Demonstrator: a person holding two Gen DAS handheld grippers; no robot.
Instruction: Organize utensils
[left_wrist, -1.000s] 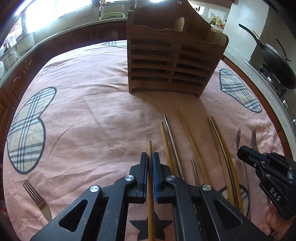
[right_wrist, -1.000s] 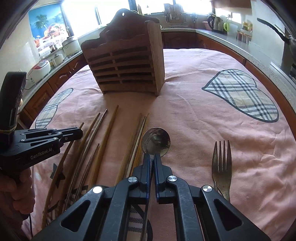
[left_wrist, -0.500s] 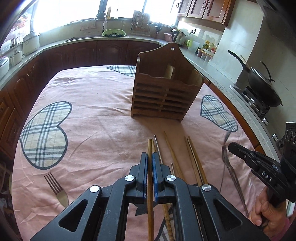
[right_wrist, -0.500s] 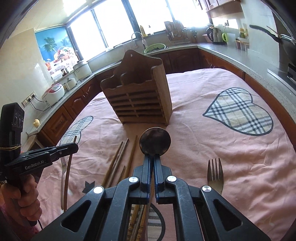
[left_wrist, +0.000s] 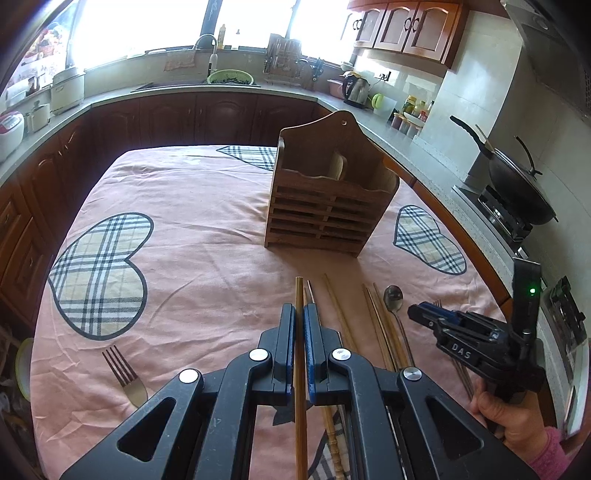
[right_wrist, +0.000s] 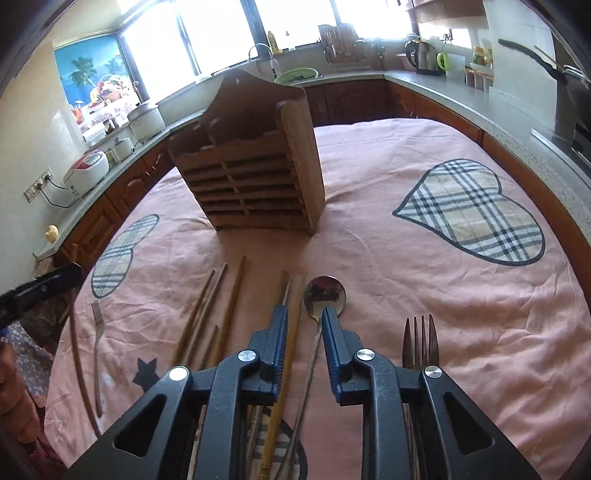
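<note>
left gripper: jaws closed tight on a single wooden chopstick, which runs straight between the blue pads; its tip shows past the fingertips, its lower end is cut off by the frame edge

right gripper: jaws opening, pads apart. the spoon lies between them with its bowl just beyond the fingertips; pads not pressing on its handle. a yellowish chopstick also passes close to the left pad; contact there cannot be made out

wooden utensil holder stands upright on the surface, on the pink cloth, well beyond both grippers. its slatted front faces the cameras. a pale rounded shape shows in one upper compartment from the left wrist view; what it is cannot be told

loose chopsticks lie in a rough fan on the cloth between holder and grippers; their near ends are hidden under the gripper bodies, so a count is unreliable

fork lies just right of the right gripper, handle hidden beneath the gripper body. second fork lies apart on the left side of the cloth

in the left wrist view the right gripper's handle is held by a hand with a pink sleeve, partly cut off at the corner. in the right wrist view only the left gripper's dark tip enters at the left edge
</note>
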